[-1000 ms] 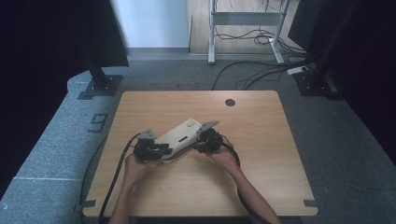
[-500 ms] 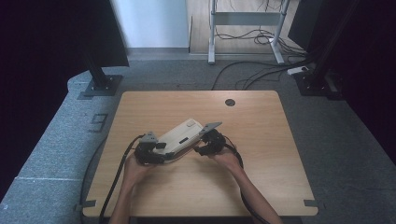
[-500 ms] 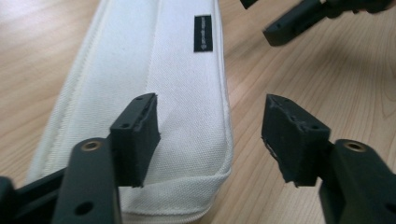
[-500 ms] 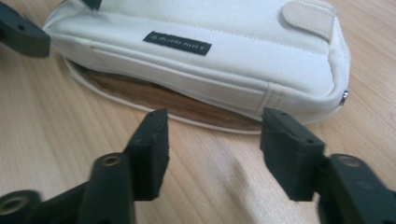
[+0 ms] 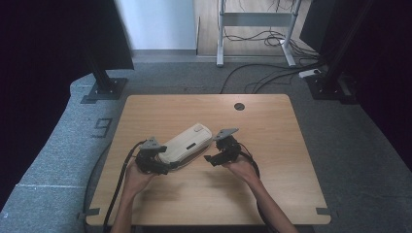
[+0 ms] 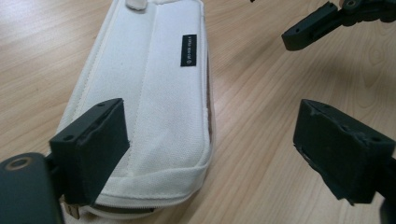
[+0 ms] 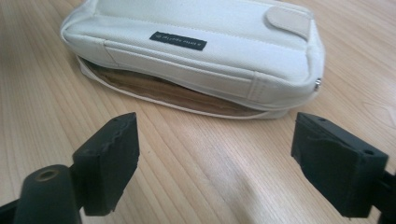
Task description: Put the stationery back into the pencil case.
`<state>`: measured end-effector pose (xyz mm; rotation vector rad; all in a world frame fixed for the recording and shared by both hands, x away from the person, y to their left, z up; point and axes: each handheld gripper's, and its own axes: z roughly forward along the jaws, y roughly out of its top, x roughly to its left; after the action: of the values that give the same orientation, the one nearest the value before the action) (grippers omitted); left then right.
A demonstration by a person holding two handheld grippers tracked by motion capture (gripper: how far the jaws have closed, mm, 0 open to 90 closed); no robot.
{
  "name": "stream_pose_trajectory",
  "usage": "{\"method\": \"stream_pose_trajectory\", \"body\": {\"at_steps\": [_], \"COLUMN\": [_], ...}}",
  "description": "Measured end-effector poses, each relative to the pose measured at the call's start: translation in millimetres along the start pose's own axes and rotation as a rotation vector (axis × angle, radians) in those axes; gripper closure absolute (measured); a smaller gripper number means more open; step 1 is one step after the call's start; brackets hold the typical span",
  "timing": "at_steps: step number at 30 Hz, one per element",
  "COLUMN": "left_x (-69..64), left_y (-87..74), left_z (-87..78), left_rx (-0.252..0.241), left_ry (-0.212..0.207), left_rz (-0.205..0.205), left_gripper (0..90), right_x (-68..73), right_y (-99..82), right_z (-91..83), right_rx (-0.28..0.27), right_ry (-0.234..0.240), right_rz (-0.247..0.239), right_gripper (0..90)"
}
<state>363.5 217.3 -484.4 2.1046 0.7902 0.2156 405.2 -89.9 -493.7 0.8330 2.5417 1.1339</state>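
A white fabric pouch (image 5: 186, 143) lies on the wooden desk (image 5: 272, 189) somewhat left of centre and nearer the front edge, set diagonally, its far end pointing toward the back right corner. A small black label (image 6: 188, 50) sits on its top; the writing on it is too small to read. The zip along one long side gapes, showing a brown lining (image 7: 177, 95).

Both forearms come in over the front edge. The left tongs (image 5: 156, 162) sit at the pouch's near end, the right tongs (image 5: 218, 158) just beside its long open side. Both pairs of jaws have just been opening and stand wide apart, gripping nothing; 1 left jaw overlaps the pouch's corner.
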Motion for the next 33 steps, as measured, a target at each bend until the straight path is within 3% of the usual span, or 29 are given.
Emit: {"method": "stream_pose_trajectory", "body": {"at_steps": [10,18,33], "left_x": [-3.6,-3.5,5.4], "left_y": [-4.2,-9.2,-31.3], "left_z": [-12.7,-20.8,-22.9], "left_rx": [0.005,0.005,0.038], "left_ry": [0.043,0.060,0.108], "left_rz": [0.017,0.020,-0.007], "left_gripper": [0.4,0.0,0.0], "right_x": [-1.5,-5.7,-25.8], "right_y": [-10.8,-24.2,-73.9], "right_z": [-26.0,-46.3,-77.8], "right_rx": [-0.011,-0.011,-0.027], "right_ry": [-0.026,-0.072,-0.149], "right_rz": [-0.001,-0.002,0.081], "right_gripper": [8.7,2.6,0.2]}}
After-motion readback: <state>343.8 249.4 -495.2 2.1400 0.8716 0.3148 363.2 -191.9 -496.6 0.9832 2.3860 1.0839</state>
